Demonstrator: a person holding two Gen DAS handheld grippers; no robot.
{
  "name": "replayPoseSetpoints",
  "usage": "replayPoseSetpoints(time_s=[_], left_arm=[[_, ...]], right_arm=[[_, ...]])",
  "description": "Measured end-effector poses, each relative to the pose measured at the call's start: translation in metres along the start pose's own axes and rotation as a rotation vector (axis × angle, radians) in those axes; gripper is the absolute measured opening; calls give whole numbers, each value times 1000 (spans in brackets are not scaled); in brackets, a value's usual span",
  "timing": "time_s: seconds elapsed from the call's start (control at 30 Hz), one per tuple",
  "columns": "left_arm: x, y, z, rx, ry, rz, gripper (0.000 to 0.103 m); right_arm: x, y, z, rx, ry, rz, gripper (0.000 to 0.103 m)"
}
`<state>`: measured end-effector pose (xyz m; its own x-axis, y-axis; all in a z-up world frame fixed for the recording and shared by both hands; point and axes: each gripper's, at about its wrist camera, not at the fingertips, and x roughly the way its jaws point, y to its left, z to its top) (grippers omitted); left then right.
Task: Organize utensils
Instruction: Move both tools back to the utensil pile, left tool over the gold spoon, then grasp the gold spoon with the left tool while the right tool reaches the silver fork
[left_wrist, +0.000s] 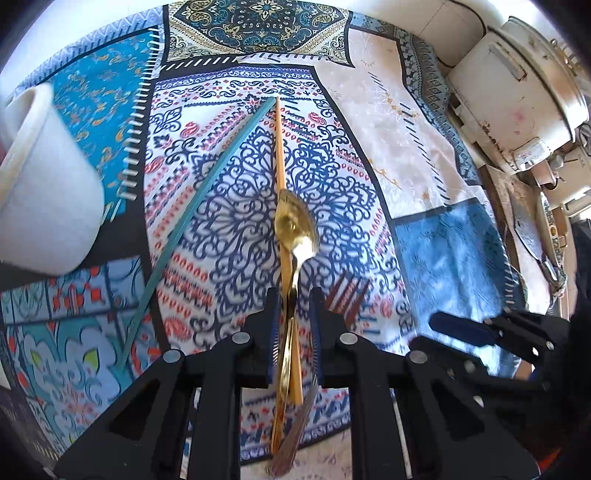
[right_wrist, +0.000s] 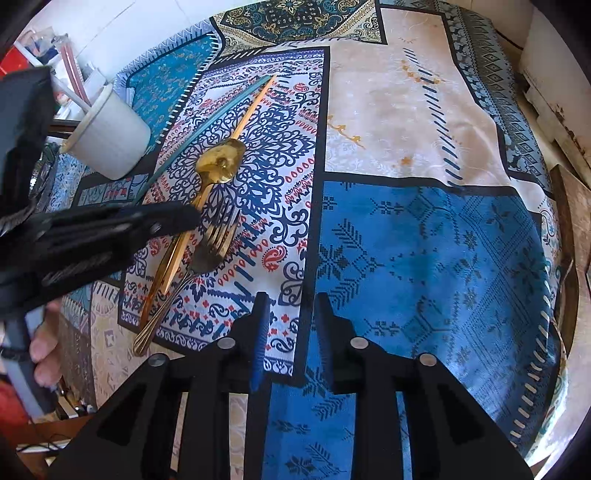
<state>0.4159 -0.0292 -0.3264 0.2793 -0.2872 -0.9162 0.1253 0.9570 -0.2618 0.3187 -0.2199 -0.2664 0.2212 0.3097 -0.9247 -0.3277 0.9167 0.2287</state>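
A gold spoon (left_wrist: 295, 225) lies on the patterned tablecloth, over an orange chopstick (left_wrist: 279, 147); a teal chopstick (left_wrist: 207, 184) lies to their left. My left gripper (left_wrist: 293, 306) is open, its jaws on either side of the spoon's handle and the orange chopstick. In the right wrist view the spoon (right_wrist: 219, 162), a gold fork (right_wrist: 218, 236) and both chopsticks lie left of centre, with the left gripper (right_wrist: 184, 218) over them. My right gripper (right_wrist: 290, 314) is open and empty over the cloth. A white cup (left_wrist: 40, 177) lies tilted at the left.
The cup also shows in the right wrist view (right_wrist: 109, 136). The right gripper (left_wrist: 480, 328) shows in the left wrist view, low right. White boxes and clutter (left_wrist: 517, 92) stand past the table's right edge. The cloth's blue panel (right_wrist: 436, 258) is bare.
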Motion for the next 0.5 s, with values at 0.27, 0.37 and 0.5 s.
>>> replayPoseSetpoints(time_s=[0.27,0.37,0.5], left_arm=[[5,3,12,-14,-20,6,6],[2,4,12,-18,-29,1,4],[-10,8,8,-19,-55,-23,1]], right_arm=[[1,1,13,6,1,34,24],[5,8,15,1,7,41,25],[13,22,19,-4,14,50,35]])
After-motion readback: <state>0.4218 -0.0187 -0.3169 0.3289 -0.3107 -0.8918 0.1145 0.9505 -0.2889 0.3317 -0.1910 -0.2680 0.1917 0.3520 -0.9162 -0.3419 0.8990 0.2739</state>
